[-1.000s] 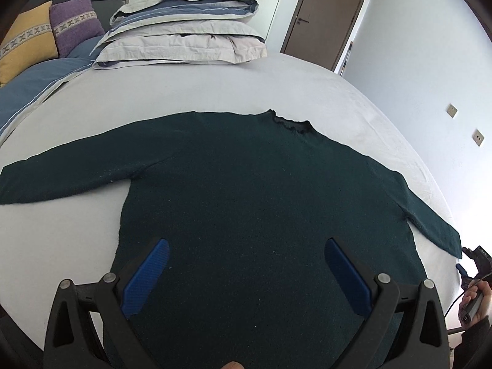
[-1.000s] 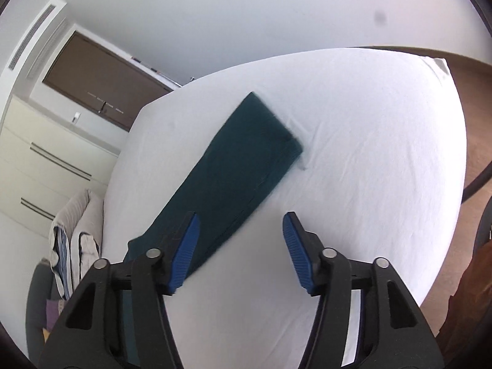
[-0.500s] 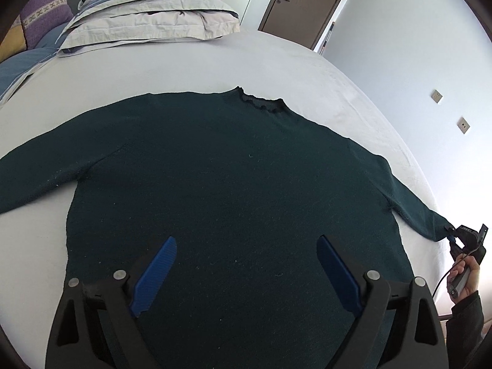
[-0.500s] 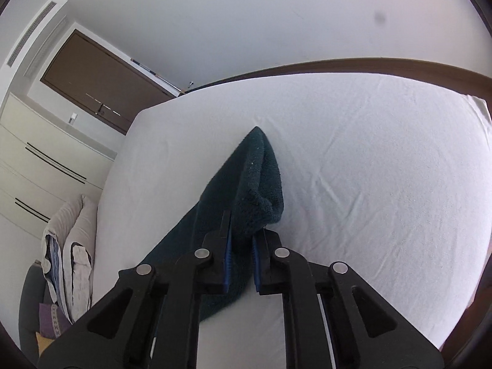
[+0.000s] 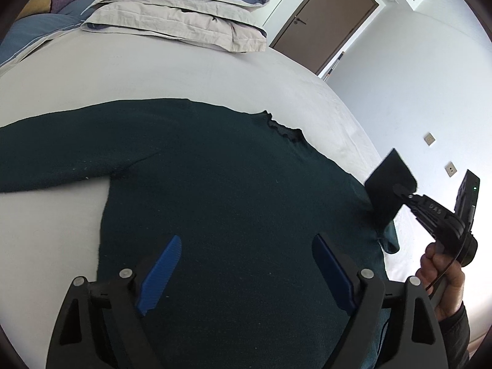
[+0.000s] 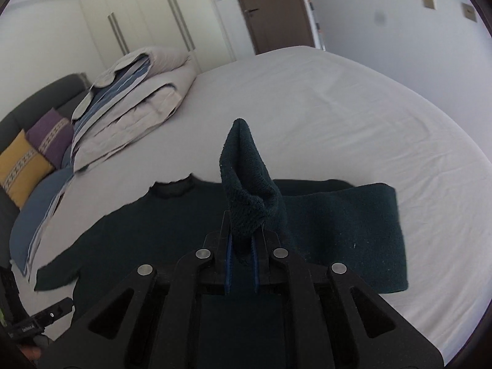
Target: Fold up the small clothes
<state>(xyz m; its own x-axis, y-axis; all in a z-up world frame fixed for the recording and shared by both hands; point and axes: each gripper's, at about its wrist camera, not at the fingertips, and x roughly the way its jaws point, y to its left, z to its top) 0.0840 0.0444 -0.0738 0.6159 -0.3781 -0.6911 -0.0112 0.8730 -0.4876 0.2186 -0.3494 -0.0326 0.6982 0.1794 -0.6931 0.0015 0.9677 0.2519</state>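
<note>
The right gripper [image 6: 241, 261] has its jaws pressed together on the cuff end of the right sleeve [image 6: 246, 184], which stands up from the blue pads [image 6: 228, 264] at the centre of the right wrist view. Behind the pinched cuff, the rest of that sleeve bends back and lies flat toward the right of the frame, on the bed [image 6: 353, 98]. In the left wrist view the same gripper [image 5: 402, 193] shows at the right edge, held by the person's right hand [image 5: 442, 270], with the cuff lifted clear of the sheet.

The left gripper [image 5: 246, 273] has its jaws wide apart, holding nothing; its blue pads [image 5: 160, 273] hang over the lower body of the dark green sweater [image 5: 230, 200], and whether they touch the fabric cannot be told.

The sweater lies spread front-down or front-up, which cannot be told, across the white sheet, its collar [image 5: 284, 127] pointing toward the upper right of the left wrist frame and its left sleeve [image 5: 61, 150] stretched flat to the left edge.

Beyond the sweater, stacked pillows [image 5: 184, 15] sit at the top of the frame, with a brown door [image 5: 326, 21] to their right. In the right wrist view a yellow cushion [image 6: 21, 166] and a purple cushion [image 6: 49, 135] rest at the left edge, beside white wardrobes [image 6: 147, 15].
</note>
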